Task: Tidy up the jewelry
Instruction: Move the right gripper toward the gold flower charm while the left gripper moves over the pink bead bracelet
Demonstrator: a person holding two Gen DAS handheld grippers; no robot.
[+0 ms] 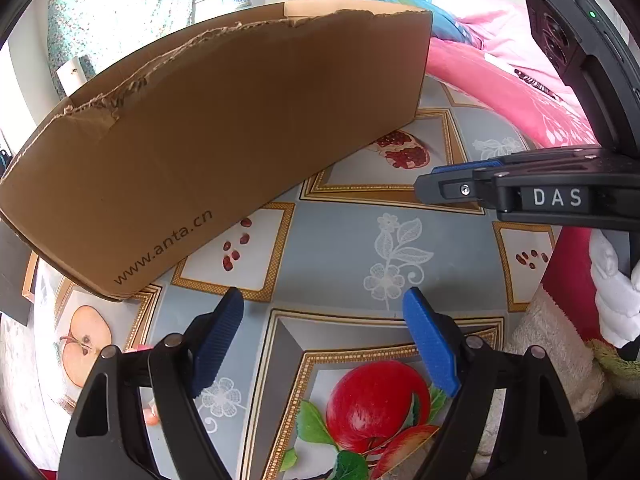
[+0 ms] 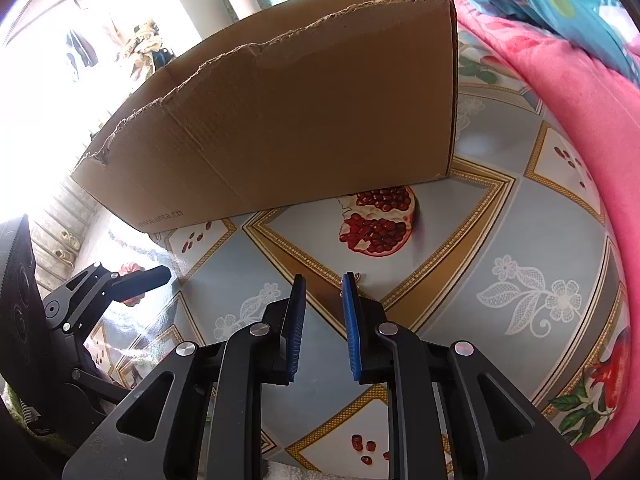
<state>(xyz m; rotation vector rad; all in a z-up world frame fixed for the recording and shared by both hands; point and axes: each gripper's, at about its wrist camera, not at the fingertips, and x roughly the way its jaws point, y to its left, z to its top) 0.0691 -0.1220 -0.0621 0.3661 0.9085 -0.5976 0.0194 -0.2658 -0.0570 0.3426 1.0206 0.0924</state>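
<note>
My left gripper (image 1: 322, 336) stands wide, nothing between its pads, above the fruit-patterned tablecloth (image 1: 336, 240). My right gripper (image 2: 325, 312) is narrow, with a gap and nothing clamped. A torn cardboard box (image 2: 304, 120) stands ahead, its wall blocking sight inside. I see no jewelry. A pink blanket (image 2: 580, 100) borders the table.

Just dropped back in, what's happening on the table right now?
A person holds both grippers low over the fruit-print tablecloth, in front of a torn-rimmed cardboard box. The left gripper is wide open with nothing between its fingers. The right gripper has narrowed to a small gap; nothing shows clearly between its fingers. No jewelry is visible in either view, and the box's inside is hidden.
</note>
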